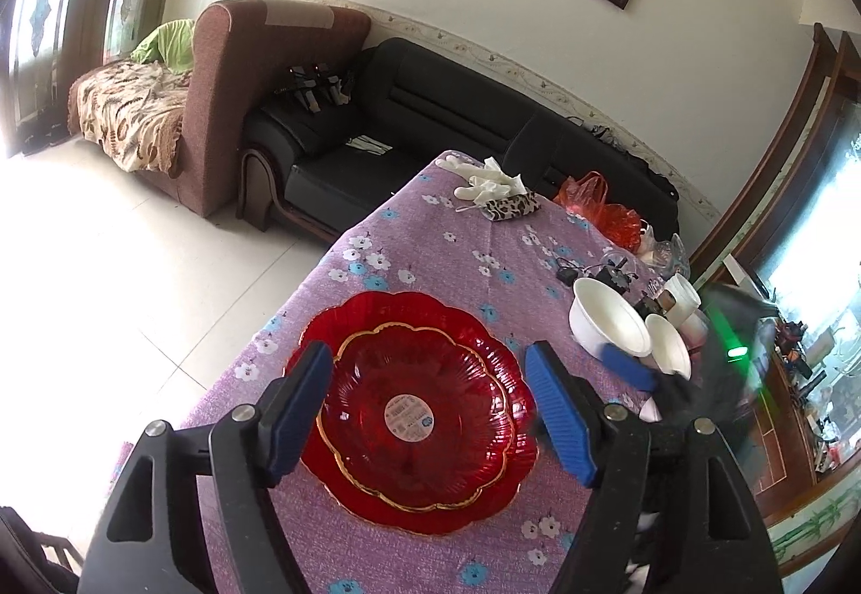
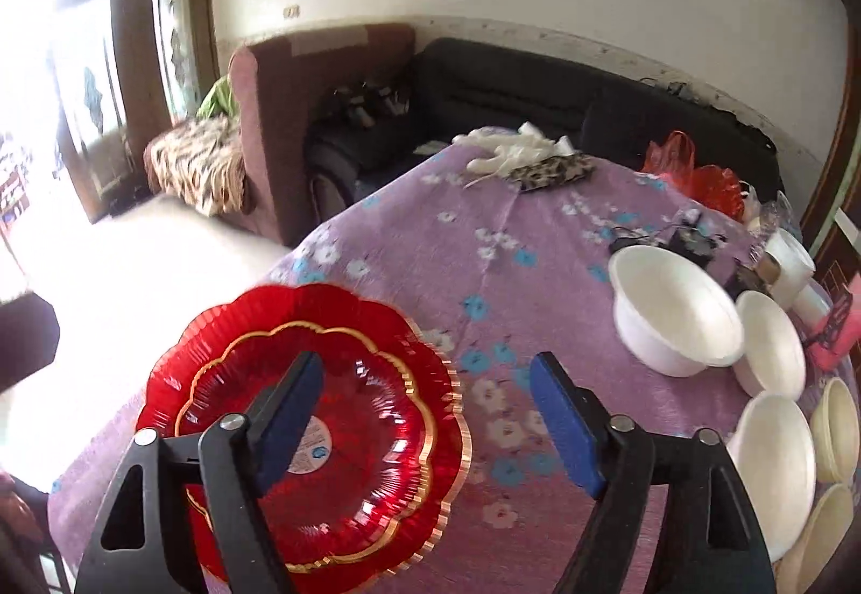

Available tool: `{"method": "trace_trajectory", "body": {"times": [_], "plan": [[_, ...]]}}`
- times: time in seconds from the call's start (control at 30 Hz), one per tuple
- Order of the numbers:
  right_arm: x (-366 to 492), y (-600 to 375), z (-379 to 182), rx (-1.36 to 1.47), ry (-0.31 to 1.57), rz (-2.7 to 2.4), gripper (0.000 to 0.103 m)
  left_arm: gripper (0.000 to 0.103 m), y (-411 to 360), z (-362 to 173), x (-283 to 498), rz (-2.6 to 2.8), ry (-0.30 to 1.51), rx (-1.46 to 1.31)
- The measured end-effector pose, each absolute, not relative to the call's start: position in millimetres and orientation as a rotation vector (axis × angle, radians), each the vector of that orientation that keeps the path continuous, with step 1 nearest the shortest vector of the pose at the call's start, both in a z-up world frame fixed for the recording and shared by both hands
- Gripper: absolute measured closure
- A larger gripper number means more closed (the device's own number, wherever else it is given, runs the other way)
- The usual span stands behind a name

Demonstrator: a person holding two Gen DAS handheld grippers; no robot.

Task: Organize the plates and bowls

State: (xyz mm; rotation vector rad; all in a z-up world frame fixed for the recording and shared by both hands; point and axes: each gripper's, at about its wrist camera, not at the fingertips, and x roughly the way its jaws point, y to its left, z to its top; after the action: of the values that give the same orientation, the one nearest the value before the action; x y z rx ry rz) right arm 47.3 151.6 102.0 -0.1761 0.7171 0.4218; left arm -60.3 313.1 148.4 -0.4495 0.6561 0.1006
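Observation:
Two red scalloped glass plates lie stacked on the purple flowered tablecloth: a larger one under a smaller gold-rimmed one with a round sticker in its middle. My left gripper is open and hovers above the stack, empty. My right gripper is open and empty, its left finger over the plates. The right gripper's blue finger shows blurred near the white bowls. White bowls and cream ones sit at the right.
White gloves, a patterned pouch and a red plastic bag lie at the table's far end. Small dark items and cups crowd the right edge. A black sofa and a brown armchair stand beyond.

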Motion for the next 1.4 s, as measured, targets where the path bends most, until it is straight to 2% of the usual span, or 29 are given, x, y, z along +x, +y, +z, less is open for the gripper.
{"method": "trace_trajectory", "body": {"times": [0.1, 0.27, 0.53, 0.93, 1.1, 1.13, 1.2, 1.4], "plan": [[46, 110, 104, -0.103, 0.742, 0.405, 0.018, 0.022, 301, 148, -67, 0.119, 0.644, -0.429], [30, 45, 90, -0.005, 0.786, 0.371, 0.018, 0.020, 266, 141, -73, 0.132, 0.640, -0.346], [-8, -69, 62, 0.106, 0.822, 0.284, 0.018, 0.019, 189, 126, -67, 0.033, 0.691, -0.207], [-62, -221, 70, 0.252, 0.758, 0.093, 0.018, 0.019, 103, 114, -53, -0.085, 0.722, -0.078], [-71, -279, 71, 0.320, 0.730, -0.018, 0.018, 0.019, 82, 119, -59, -0.087, 0.651, -0.058], [-73, -290, 70, 0.336, 0.728, -0.039, 0.018, 0.018, 80, 121, -60, -0.079, 0.631, -0.058], [-75, -302, 68, 0.352, 0.728, -0.066, 0.019, 0.002, 76, 124, -61, -0.048, 0.602, -0.060], [-79, -323, 60, 0.386, 0.731, -0.099, 0.019, 0.000, 66, 114, -47, -0.058, 0.678, -0.048]]}}
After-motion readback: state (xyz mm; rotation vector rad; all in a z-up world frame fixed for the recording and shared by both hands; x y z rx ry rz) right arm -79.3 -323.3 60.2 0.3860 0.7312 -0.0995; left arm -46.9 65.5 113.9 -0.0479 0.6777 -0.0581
